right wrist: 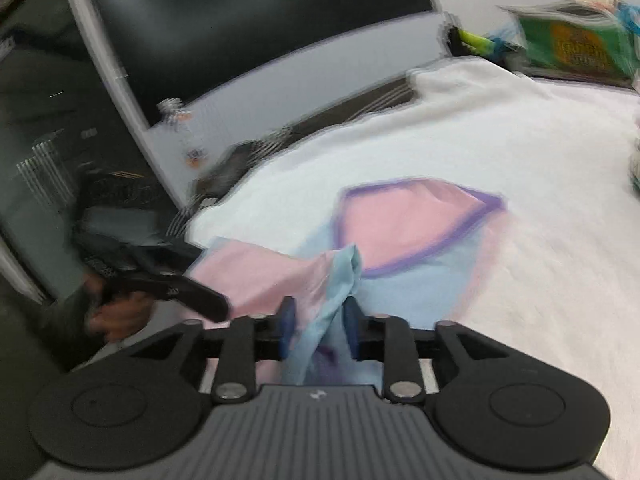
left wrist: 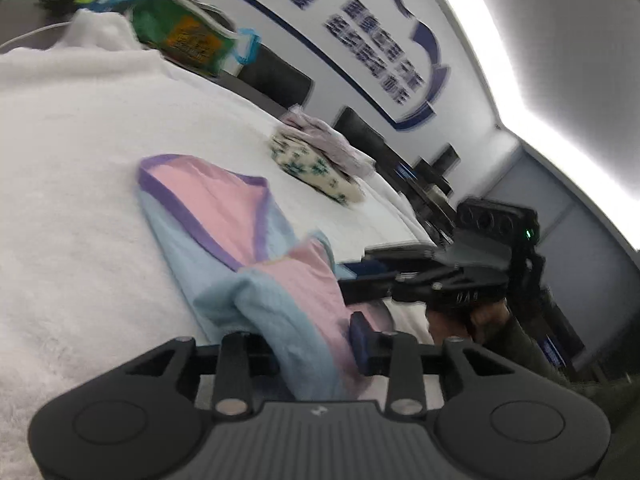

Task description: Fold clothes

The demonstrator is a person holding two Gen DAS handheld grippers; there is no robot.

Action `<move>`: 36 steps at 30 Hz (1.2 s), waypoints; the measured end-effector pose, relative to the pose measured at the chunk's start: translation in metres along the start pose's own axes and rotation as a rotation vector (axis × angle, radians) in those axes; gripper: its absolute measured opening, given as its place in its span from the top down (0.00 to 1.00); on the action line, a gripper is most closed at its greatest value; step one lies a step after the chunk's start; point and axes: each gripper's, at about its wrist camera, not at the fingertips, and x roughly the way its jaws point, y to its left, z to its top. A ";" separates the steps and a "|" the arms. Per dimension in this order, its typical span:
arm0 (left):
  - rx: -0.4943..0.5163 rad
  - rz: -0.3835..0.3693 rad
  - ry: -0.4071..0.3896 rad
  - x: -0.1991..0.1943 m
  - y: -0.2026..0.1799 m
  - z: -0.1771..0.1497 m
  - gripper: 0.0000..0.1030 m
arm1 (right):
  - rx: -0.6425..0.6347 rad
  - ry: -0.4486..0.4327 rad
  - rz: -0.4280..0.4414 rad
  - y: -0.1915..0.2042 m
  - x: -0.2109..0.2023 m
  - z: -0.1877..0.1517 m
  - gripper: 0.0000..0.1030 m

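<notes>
A pink and light-blue garment point(left wrist: 208, 208) with purple trim lies partly spread on the white fluffy cover point(left wrist: 80, 140). My left gripper point(left wrist: 308, 332) stands at its near end. A bunched blue and pink fold sits between the jaws and hides the left pad; the jaws look parted. In the right wrist view the same garment point(right wrist: 408, 224) runs toward my right gripper point(right wrist: 318, 316). A thin blue strand hangs between its blue pads point(right wrist: 286, 320), with gaps at the sides. The right gripper point(left wrist: 352, 276) shows at the garment's right edge, and the left gripper point(right wrist: 220, 308) is held by a hand point(right wrist: 116, 312).
A stack of folded clothes point(left wrist: 320, 164), floral on the near side, rests further back on the cover. A green bag point(left wrist: 180, 28) point(right wrist: 576, 48) sits at the far end. A large dark screen point(right wrist: 240, 20) stands beyond the table's left edge, and dark chairs point(left wrist: 276, 76) line the wall.
</notes>
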 end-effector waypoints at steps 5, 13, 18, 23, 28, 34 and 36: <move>-0.038 0.006 -0.033 0.004 0.002 0.008 0.62 | 0.146 -0.058 -0.082 -0.004 0.002 -0.008 0.73; 0.013 0.079 -0.038 0.012 -0.008 0.012 0.68 | 0.212 -0.200 -0.189 0.006 -0.015 -0.018 0.98; 0.128 0.119 -0.065 -0.014 -0.017 0.002 0.37 | 0.175 -0.136 -0.327 0.010 -0.007 -0.024 0.87; 0.179 0.140 -0.161 -0.056 -0.022 0.000 0.29 | 0.090 -0.269 -0.447 0.035 -0.034 -0.018 0.69; 0.216 0.108 -0.145 -0.030 -0.038 -0.001 0.65 | -0.039 -0.334 -0.399 0.066 -0.024 -0.008 0.67; 0.200 0.249 -0.063 -0.007 -0.036 -0.019 0.83 | -0.077 -0.096 -0.414 0.060 0.040 -0.017 0.77; 0.200 0.255 -0.076 -0.015 -0.036 -0.022 0.74 | -0.058 -0.108 -0.404 0.058 0.037 -0.018 0.77</move>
